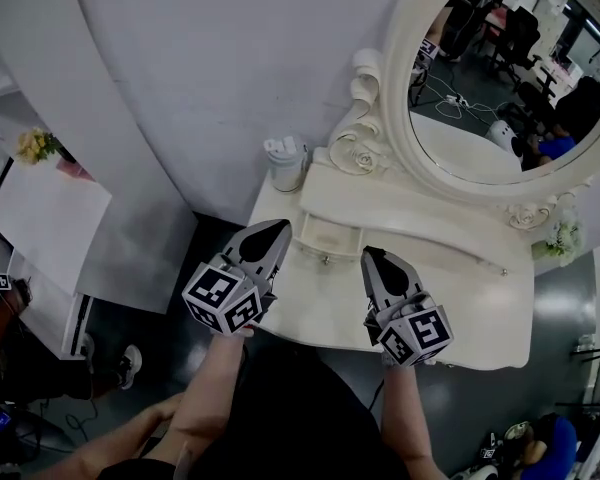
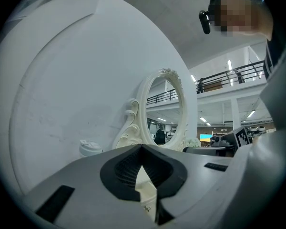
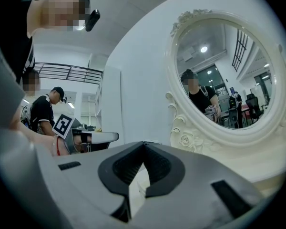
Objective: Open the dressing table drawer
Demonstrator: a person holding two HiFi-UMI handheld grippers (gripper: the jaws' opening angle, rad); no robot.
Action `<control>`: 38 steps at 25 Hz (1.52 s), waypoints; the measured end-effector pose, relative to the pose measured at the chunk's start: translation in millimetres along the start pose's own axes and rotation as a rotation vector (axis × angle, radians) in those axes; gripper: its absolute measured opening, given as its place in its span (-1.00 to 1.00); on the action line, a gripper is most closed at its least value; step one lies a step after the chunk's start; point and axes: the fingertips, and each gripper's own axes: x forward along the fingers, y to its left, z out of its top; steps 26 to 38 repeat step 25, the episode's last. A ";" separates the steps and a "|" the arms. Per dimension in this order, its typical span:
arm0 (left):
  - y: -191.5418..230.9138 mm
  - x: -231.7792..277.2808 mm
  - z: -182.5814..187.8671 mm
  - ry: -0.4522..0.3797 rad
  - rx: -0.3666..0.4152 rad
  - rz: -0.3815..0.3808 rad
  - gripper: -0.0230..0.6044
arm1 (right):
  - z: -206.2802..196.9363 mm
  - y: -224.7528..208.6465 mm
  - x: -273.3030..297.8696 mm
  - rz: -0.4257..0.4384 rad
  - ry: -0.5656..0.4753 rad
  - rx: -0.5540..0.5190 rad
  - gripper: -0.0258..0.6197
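The white dressing table (image 1: 480, 313) stands against the wall under an oval mirror (image 1: 500, 78). A small drawer (image 1: 332, 236) with a tiny knob (image 1: 327, 259) sits in the raised shelf at the middle. My left gripper (image 1: 272, 230) is shut and empty, its tips just left of the drawer. The right gripper (image 1: 373, 256) hangs just right of the knob, also shut and empty. In the left gripper view, the drawer front (image 2: 145, 187) and knob (image 2: 147, 208) show through the gap below the left gripper's (image 2: 142, 147) closed tips. The right gripper (image 3: 143, 143) tips meet in its own view.
A white lidded cup (image 1: 286, 160) stands at the table's back left corner, next to the carved mirror frame (image 1: 355, 148). A second knob (image 1: 502, 270) sits at the right. A low white side table (image 1: 50, 218) with flowers stands to the left, with a person's shoe (image 1: 128, 365) near it.
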 end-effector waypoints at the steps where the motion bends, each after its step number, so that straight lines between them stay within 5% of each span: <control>1: 1.3 0.5 -1.0 0.002 -0.003 0.002 -0.93 | -1.2 -0.6 1.2 0.000 0.003 0.000 -0.91; 38: 23.0 13.3 -25.0 0.038 -0.054 0.004 -0.93 | -27.3 -14.5 13.6 0.005 0.043 0.047 -0.91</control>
